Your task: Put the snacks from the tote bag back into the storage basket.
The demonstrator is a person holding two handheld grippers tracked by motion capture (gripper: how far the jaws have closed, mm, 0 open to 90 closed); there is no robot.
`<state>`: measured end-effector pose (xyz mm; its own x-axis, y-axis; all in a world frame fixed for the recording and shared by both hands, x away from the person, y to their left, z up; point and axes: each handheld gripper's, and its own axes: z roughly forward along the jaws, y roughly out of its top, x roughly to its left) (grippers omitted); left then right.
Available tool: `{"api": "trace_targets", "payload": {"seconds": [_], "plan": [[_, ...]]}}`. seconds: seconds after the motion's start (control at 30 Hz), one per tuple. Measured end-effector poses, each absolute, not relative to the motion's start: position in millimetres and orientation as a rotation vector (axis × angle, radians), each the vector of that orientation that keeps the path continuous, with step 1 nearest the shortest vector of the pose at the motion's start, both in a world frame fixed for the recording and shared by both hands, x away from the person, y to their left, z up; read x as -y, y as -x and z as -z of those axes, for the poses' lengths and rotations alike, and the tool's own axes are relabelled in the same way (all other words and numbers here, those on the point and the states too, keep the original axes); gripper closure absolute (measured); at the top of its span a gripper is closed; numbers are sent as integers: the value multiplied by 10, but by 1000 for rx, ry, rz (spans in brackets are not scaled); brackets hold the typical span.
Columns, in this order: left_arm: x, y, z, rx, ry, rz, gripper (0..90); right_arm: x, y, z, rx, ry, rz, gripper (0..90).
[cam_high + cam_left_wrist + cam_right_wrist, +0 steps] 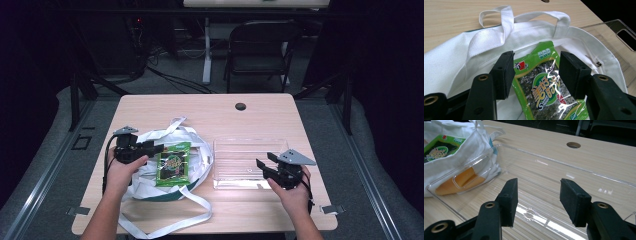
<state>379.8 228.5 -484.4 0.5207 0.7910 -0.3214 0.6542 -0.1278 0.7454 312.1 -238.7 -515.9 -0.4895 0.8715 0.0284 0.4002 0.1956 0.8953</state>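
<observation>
The green seaweed snack packet (173,164) lies on the white tote bag (150,182), left of centre in the high view, beside the clear plastic tray (248,150). The left gripper (151,148) hovers at the packet's left edge; its jaws stand spread on either side of the packet without pinching it. The right gripper (266,161) waits at the tray's lower right with jaws spread and nothing between them. By the look of it, grasping the packet and moving it remain undone; the tray is bare.

Both forearms are bare, with no sleeves. The left gripper (152,148) and the right gripper (265,165) are black, each with a grey three-cornered plate on top and a black cable. The fingers (503,72) are flat black blocks with brass-coloured screw holes below.
</observation>
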Motion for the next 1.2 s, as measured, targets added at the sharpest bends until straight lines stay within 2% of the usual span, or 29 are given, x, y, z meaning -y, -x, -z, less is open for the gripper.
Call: {"api": "trace_targets", "payload": {"seconds": [0.4, 1.2], "plan": [[-2252, -3816, 4917, -1227, -1884, -123, 461, 2373, -3118, 5150, -1975, -1159, -1238, 472], [-2240, -3885, 5109, -1338, -1878, 44, 387, 2380, -3097, 5121, -1964, -1158, -1239, 450]]}}
